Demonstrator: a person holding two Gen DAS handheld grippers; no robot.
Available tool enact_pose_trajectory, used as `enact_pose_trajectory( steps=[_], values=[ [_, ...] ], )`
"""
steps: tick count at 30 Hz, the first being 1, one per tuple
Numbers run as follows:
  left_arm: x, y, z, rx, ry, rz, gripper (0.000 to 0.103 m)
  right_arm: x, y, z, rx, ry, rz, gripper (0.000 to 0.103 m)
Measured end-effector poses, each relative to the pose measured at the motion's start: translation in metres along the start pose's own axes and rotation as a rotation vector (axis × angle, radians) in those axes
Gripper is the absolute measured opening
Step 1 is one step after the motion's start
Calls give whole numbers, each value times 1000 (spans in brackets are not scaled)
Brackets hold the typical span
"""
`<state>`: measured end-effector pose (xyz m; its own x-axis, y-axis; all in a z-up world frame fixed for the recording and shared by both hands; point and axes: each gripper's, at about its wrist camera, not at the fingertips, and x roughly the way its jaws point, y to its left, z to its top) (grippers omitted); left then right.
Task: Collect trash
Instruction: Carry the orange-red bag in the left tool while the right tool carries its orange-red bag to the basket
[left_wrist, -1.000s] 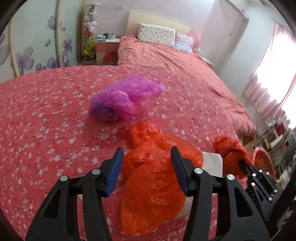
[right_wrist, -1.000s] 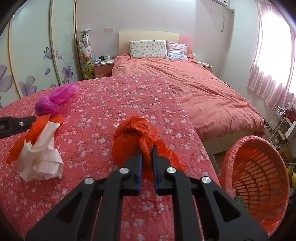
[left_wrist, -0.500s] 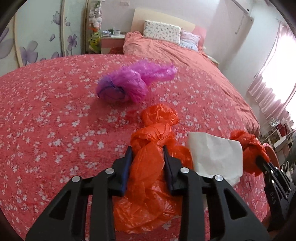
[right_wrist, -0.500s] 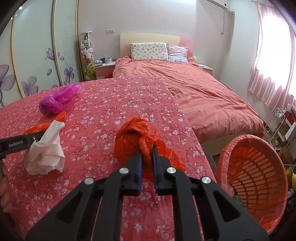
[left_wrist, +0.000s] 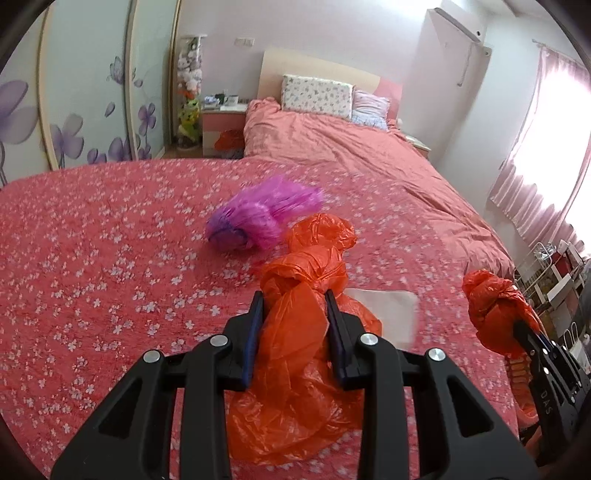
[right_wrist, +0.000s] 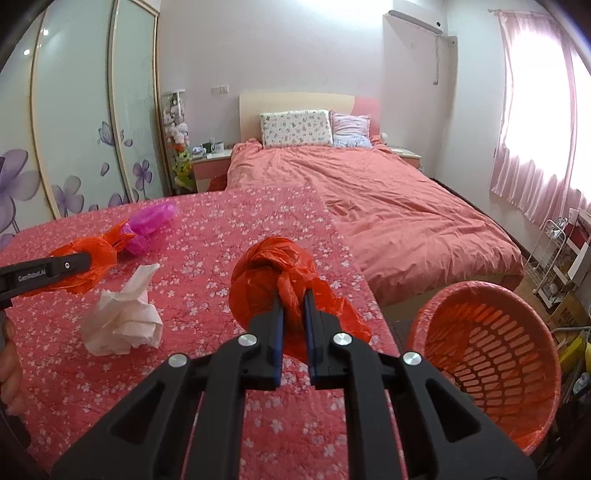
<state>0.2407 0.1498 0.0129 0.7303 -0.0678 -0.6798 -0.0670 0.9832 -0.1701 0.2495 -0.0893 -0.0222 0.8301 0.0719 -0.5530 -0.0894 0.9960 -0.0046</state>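
Observation:
My left gripper (left_wrist: 294, 301) is shut on a knotted orange plastic bag (left_wrist: 295, 332) and holds it just above the flowered red bedspread (left_wrist: 110, 258). A second, balled orange bag (right_wrist: 273, 273) is pinched in my right gripper (right_wrist: 293, 301), lifted off the cover; in the left wrist view this bag (left_wrist: 491, 306) shows at the right edge. A crumpled white tissue (right_wrist: 122, 317) lies on the cover between the two grippers. Further back lies a purple plastic bag (left_wrist: 258, 218). The orange slotted basket (right_wrist: 487, 369) stands on the floor at the right, below the bed's edge.
A bed with a pink duvet (right_wrist: 388, 206) and pillows (right_wrist: 295, 127) fills the back. Sliding wardrobe doors (right_wrist: 74, 147) line the left wall. A wire rack (right_wrist: 554, 254) and boxes stand at the right under the curtained window. A hand (right_wrist: 9, 369) shows at the left edge.
My left gripper closed on the orange bag and lifted it, uncovering the tissue. My right gripper rose with its orange bag, and the basket now sits lower in view.

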Motion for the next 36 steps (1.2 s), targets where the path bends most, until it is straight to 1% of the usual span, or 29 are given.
enact_pose_trajectory(
  steps=[6, 9, 17, 20, 27, 36],
  values=[
    [-16, -27, -4, 46, -34, -14, 32, -26, -18, -2, 41, -38, -6, 11],
    [-22, -46, -9, 90, -53, -6, 32, -37, -26, -5, 50, -57, -20, 11],
    [-25, -88, -26, 205, -87, 14, 32, -56, -50, -17, 79, -80, -69, 11],
    [-25, -98, -30, 236, -94, 8, 32, -60, -61, -20, 100, -83, -88, 11],
    [-21, -122, -42, 278, -79, -38, 32, -62, -89, -31, 147, -82, -131, 11],
    [-9, -152, -53, 310, -43, -100, 32, -65, -116, -42, 169, -88, -201, 12]
  ],
)
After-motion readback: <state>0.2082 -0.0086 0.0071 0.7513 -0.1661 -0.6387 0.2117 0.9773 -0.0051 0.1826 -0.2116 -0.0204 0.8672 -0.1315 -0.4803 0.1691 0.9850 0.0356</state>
